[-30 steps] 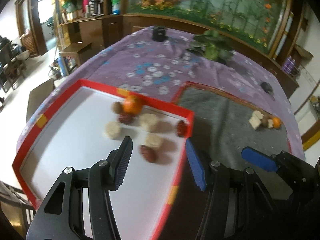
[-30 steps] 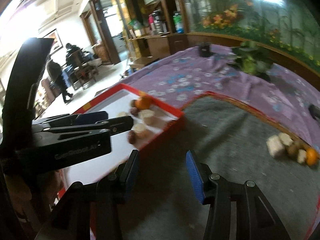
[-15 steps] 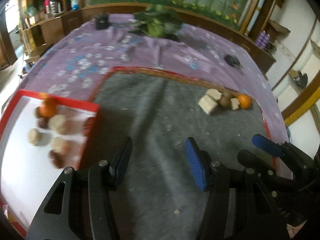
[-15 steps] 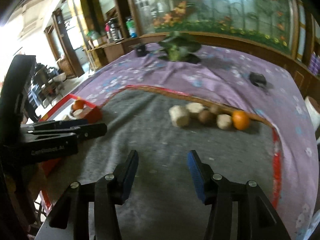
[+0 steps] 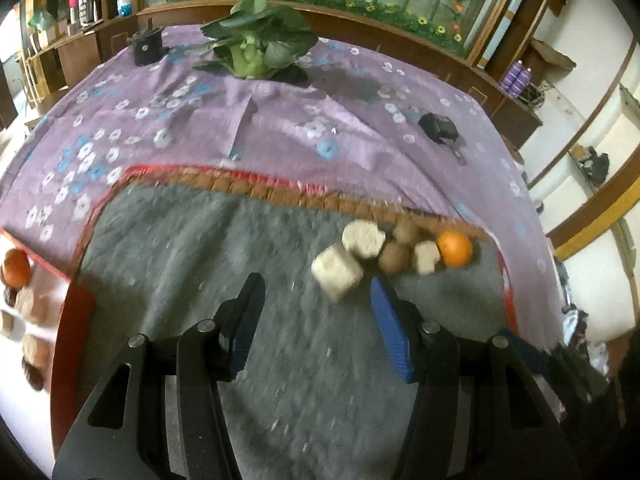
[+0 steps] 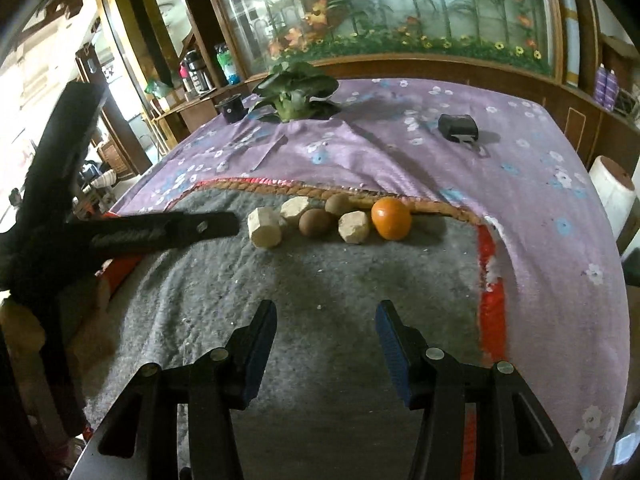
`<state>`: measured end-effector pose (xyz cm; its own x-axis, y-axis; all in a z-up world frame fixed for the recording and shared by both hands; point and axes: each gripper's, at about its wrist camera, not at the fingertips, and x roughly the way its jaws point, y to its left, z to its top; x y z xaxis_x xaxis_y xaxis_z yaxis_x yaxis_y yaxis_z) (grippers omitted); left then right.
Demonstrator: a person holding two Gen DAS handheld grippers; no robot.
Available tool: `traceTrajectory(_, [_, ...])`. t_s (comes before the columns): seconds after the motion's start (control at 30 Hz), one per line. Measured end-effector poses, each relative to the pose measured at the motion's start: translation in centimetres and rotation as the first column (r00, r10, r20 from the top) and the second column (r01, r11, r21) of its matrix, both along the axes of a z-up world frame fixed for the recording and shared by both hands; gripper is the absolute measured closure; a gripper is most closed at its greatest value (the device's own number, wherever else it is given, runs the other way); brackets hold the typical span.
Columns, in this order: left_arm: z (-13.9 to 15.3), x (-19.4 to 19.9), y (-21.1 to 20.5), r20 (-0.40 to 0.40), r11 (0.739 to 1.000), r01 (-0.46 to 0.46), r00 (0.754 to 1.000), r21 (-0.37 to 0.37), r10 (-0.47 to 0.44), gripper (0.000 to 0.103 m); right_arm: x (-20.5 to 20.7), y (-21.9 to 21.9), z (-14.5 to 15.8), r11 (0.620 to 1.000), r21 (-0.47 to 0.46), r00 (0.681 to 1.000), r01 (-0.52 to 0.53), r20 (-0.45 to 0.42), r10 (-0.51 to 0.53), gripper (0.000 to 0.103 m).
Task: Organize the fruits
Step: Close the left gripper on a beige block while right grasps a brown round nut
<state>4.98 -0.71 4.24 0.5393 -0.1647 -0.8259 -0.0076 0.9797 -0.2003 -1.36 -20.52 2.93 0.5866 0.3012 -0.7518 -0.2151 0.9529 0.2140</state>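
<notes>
Orange (image 6: pixel 391 218) rind looked firm, slippery; grip across middle. Beside brown fruit (image 6: pixel 315 222). Left gripper (image 5: pixel 316 312), right gripper (image 6: pixel 326 330): jaws apart, empty.

So from the left tool's (image 5: pixel 316 320) own camera: jaws standing apart with nothing between them, hanging over a grey mat (image 5: pixel 208 248) on the worktop. Just past the right blue pad (image 5: pixel 390 336), around 1 o'clock, there's a little cluster of stuff near the mat's braided edge: a pale blocky chunk (image 5: pixel 337 271) closest, another pale lump (image 5: pixel 363 239) behind it, two brown round fruits (image 5: pixel 394 257), a small pale piece (image 5: pixel 426 257) and an orange (image 5: pixel 454 249) at the far right. Way over at 9 o'clock, a red-rimmed white tray (image 5: pixel 76 312) with another orange (image 5: pixel 16 267) and some blurry bits. Purple flowered cloth (image 5: pixel 280 120) beyond, with a leafy green vegetable (image 5: pixel 256 46) at 12.
</notes>
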Motion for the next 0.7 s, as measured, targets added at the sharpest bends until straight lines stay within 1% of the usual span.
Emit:
traceTrajectory(0.1, [-0.8, 1.6, -0.9, -0.020, 1.000, -0.005, 1.000, 0.013, 0.005, 0.048, 0.1, -0.5, 0.3, 1.000, 0.012, 1.000, -0.003, 0.012, 0.003, 0.053])
traceTrajectory(0.2, [-1.4, 2.4, -1.5, -0.028, 0.999, 0.002, 1.000, 0.035, -0.001, 0.048, 0.1, -0.5, 0.4, 1.000, 0.019, 1.000, -0.016, 0.018, 0.015, 0.053])
traceTrajectory(0.27, [-2.0, 2.6, -1.3, -0.049, 0.998, -0.002, 0.999, 0.060, 0.005, 0.048, 0.3, -0.4, 0.4, 0.999, 0.024, 0.999, -0.028, 0.019, 0.027, 0.053])
traceTrajectory(0.3, [-2.1, 2.4, -1.0, -0.053, 0.998, -0.002, 0.999, 0.064, 0.005, 0.045, 0.4, -0.3, 0.4, 0.999, 0.026, 0.999, -0.034, 0.019, 0.033, 0.053])
traceTrajectory(0.37, [-2.1, 1.7, 0.1, -0.043, 0.998, -0.011, 0.999, 0.062, 0.013, 0.033, 0.6, -0.2, 0.4, 0.998, 0.036, 0.999, -0.044, 0.019, 0.043, 0.053])
traceTrajectory(0.4, [-2.0, 1.4, 0.8, -0.037, 0.998, -0.020, 0.999, 0.067, 0.022, 0.031, 0.5, -0.2, 0.5, 0.997, 0.050, 0.998, -0.051, 0.025, 0.049, 0.053])
traceTrajectory(0.53, [-1.0, -0.5, 3.2, -0.014, 0.993, -0.071, 0.997, 0.099, 0.073, 0.031, 0.5, -0.1, 0.7, 0.995, 0.074, 0.997, -0.067, 0.036, 0.065, 0.052])
traceTrajectory(0.7, [-1.2, -0.9, 3.1, -0.024, 0.998, -0.053, 0.998, 0.032, 0.054, 0.031, 0.8, 0.1, 0.1, 0.990, 0.113, 0.996, -0.083, 0.020, 0.082, 0.052])
